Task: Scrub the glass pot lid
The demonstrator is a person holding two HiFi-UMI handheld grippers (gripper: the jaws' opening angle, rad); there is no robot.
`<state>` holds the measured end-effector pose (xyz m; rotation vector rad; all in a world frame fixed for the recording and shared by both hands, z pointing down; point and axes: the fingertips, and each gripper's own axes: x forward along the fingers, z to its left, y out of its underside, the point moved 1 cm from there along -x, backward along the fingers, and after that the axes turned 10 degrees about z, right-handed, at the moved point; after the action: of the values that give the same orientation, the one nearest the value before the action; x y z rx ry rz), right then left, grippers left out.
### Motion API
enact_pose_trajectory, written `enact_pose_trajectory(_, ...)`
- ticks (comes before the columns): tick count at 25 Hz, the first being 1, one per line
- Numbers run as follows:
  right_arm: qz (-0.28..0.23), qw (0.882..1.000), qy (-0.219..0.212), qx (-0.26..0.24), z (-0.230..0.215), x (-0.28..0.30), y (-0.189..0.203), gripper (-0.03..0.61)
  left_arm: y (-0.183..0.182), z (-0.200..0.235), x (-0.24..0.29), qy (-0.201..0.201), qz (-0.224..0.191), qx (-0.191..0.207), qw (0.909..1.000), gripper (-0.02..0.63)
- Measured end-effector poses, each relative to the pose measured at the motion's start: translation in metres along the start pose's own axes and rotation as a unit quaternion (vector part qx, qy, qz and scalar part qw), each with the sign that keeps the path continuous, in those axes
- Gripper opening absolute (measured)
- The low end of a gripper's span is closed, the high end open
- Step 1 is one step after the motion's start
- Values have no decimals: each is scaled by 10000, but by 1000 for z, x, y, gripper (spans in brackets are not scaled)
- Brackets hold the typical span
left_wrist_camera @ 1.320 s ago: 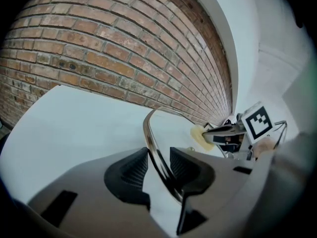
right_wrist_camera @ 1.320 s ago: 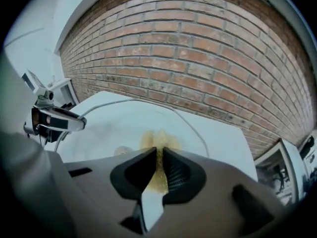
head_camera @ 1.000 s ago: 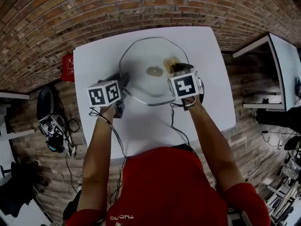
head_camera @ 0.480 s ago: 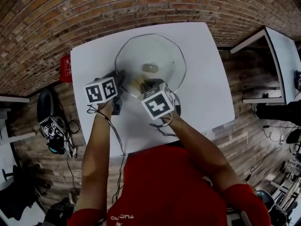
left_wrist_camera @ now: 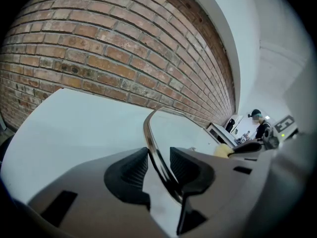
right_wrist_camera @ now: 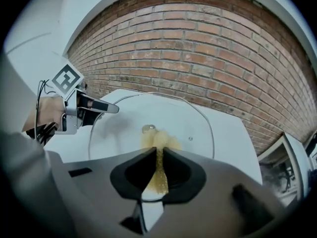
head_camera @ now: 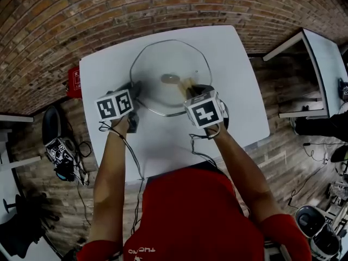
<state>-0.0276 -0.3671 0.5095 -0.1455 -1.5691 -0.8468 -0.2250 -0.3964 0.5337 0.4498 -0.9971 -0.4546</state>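
Scene: seen from above, one white rectangular table [head_camera: 109, 69] stands against a red brick wall [head_camera: 81, 10], with one person in a red top [head_camera: 185, 216] at its 6 o'clock side.
Task object: one round, clear glass pot lid [head_camera: 163, 61] with a thin metal rim lies flat on the far half of the table, toward 12 o'clock.
Knob: one small metal knob [head_camera: 170, 79] sits at the lid's centre.
Grippers: two, one in each hand, each carrying one cube with black and white square markers.
Left gripper [head_camera: 136, 88]: at the lid's 8 o'clock edge; its two dark fingers are pinched on the metal rim, one on either side.
Right gripper [head_camera: 191, 89]: over the glass at about 4 o'clock from the knob; its two fingers are pressed together on a sponge.
Sponge: one yellow scrub sponge [right_wrist_camera: 159, 150], squeezed thin between the right fingers, its free end bulging out onto the glass just beside the knob.
Beside the table: one red box [head_camera: 75, 78] at the 9 o'clock edge.
Further off: one more white table [head_camera: 326, 58] at 3 o'clock, well apart.
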Motion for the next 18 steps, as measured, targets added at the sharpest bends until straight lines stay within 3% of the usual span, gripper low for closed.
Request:
enact_pose_trajectory(6,-671,9976,-162,77,5,-3,-49,54,3,-3,-4,31,-210,97,9997,149)
enact_pose_trajectory(10,-522,9986,-9,44,1,28,-73,54,0,-2,-17,-75,-522,127,9985,164)
enact_pose_trajectory(18,-280,9996,14,66,3,52,-74,55,-3,7,-63,-302,-1039,175,9940,179)
